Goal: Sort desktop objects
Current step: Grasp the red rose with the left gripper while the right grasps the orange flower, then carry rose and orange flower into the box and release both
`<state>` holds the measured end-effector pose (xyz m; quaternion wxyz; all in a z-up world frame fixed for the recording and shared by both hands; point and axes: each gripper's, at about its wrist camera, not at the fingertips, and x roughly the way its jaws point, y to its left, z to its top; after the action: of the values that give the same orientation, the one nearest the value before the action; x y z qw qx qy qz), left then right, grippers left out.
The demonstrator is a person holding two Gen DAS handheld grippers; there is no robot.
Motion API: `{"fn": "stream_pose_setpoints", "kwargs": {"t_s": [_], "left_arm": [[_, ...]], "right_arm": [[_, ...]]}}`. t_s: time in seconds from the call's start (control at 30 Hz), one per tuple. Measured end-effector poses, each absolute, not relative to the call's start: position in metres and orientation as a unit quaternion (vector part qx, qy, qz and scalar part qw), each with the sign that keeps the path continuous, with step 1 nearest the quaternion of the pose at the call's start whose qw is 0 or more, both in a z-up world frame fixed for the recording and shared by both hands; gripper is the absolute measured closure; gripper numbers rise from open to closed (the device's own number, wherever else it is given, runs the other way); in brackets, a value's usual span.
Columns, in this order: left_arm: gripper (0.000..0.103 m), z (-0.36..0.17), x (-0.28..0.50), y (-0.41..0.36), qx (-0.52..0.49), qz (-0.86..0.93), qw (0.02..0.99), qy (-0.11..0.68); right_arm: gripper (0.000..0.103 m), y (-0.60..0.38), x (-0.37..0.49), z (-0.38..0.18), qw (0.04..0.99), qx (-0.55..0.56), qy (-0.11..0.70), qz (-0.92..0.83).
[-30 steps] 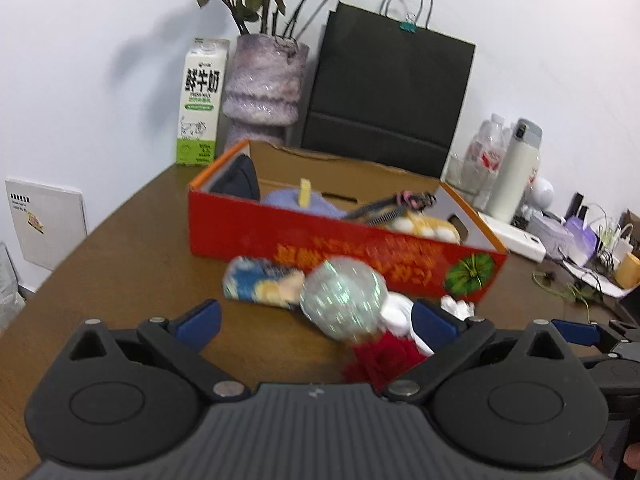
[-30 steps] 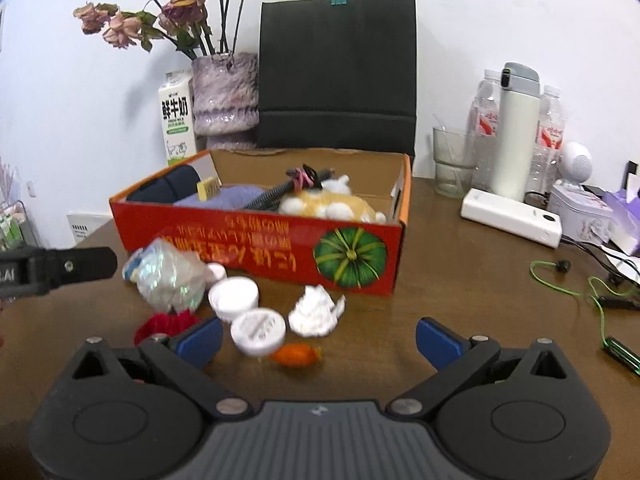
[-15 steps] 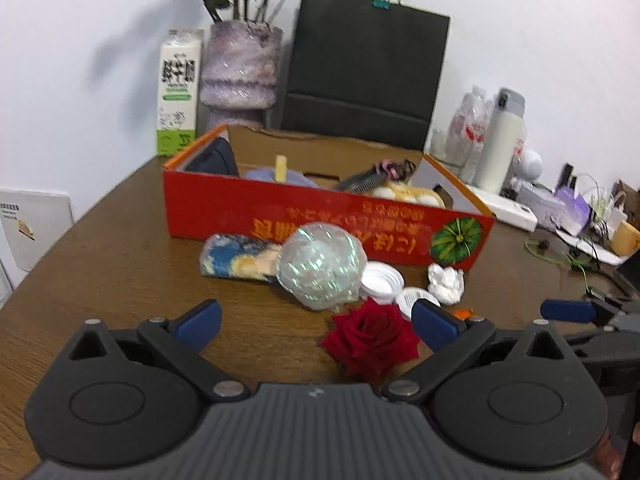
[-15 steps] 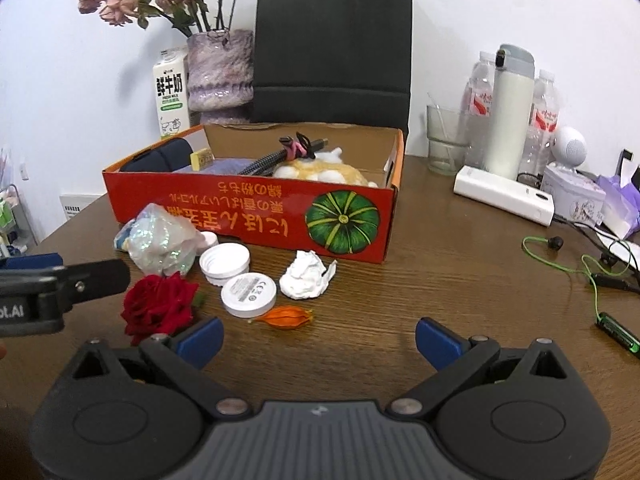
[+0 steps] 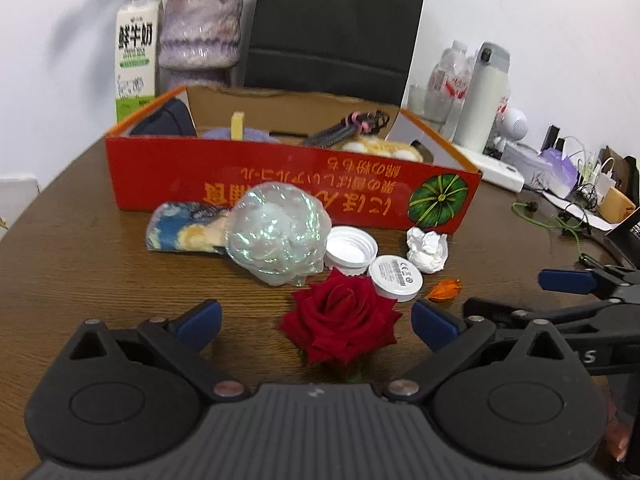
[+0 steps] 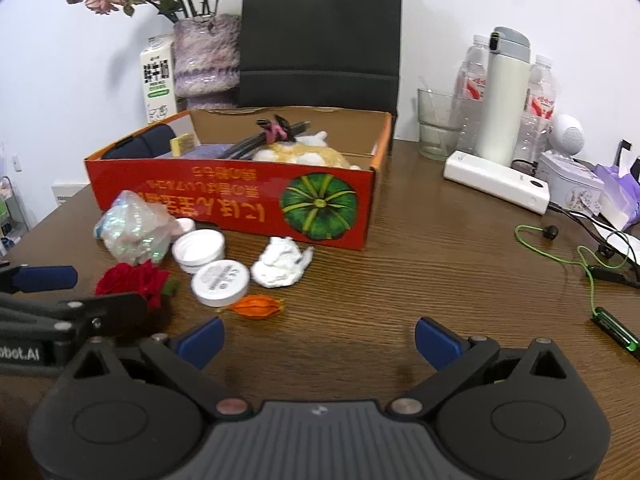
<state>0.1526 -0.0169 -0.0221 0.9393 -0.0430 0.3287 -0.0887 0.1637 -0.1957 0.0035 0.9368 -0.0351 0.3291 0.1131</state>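
Red rose on table, in front of red box, between spread fingers of left gripper. Right gripper spread, empty, right of rose.

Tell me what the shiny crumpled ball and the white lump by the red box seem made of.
Shiny crumpled ball: likely thin iridescent plastic film, given its translucent creases with green-pink glints. White lump: probably crumpled tissue or paper, matte and softly folded; cannot tell which.
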Motion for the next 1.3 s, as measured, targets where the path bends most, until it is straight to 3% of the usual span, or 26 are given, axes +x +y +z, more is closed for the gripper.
{"fn": "stream_pose_setpoints", "kwargs": {"t_s": [0.07,0.13,0.23,0.3,0.53,0.6,0.73,1.13,1.3], "left_arm": [[0.007,-0.025,0.156,-0.019,-0.036,-0.087,0.937,0.336],[0.032,-0.024,0.153,-0.02,-0.023,-0.083,0.94,0.329],[0.056,-0.023,0.15,-0.016,-0.026,-0.092,0.941,0.325],[0.061,-0.022,0.149,-0.012,-0.028,-0.096,0.941,0.323],[0.062,-0.017,0.147,-0.006,-0.043,-0.098,0.941,0.32],[0.062,-0.016,0.147,-0.005,-0.044,-0.099,0.942,0.318],[0.061,-0.016,0.146,-0.003,-0.049,-0.102,0.941,0.32],[0.062,-0.006,0.133,0.001,-0.057,-0.113,0.942,0.31],[0.063,0.025,0.121,-0.003,-0.048,-0.124,0.956,0.26]], "right_arm": [[0.001,-0.201,0.167,0.002,0.936,-0.029,0.332,0.11],[0.001,-0.204,0.169,0.0,0.935,-0.023,0.335,0.112],[0.001,-0.201,0.169,-0.002,0.933,-0.021,0.334,0.131],[0.003,-0.196,0.167,-0.002,0.933,-0.027,0.328,0.145],[0.018,-0.17,0.165,-0.002,0.93,-0.06,0.307,0.193],[0.046,-0.163,0.167,-0.002,0.927,-0.067,0.311,0.199],[0.063,-0.157,0.173,-0.003,0.925,-0.06,0.312,0.206],[0.063,-0.169,0.154,0.01,0.936,-0.041,0.283,0.207],[0.063,-0.171,0.156,0.04,0.947,-0.019,0.241,0.21]]}}
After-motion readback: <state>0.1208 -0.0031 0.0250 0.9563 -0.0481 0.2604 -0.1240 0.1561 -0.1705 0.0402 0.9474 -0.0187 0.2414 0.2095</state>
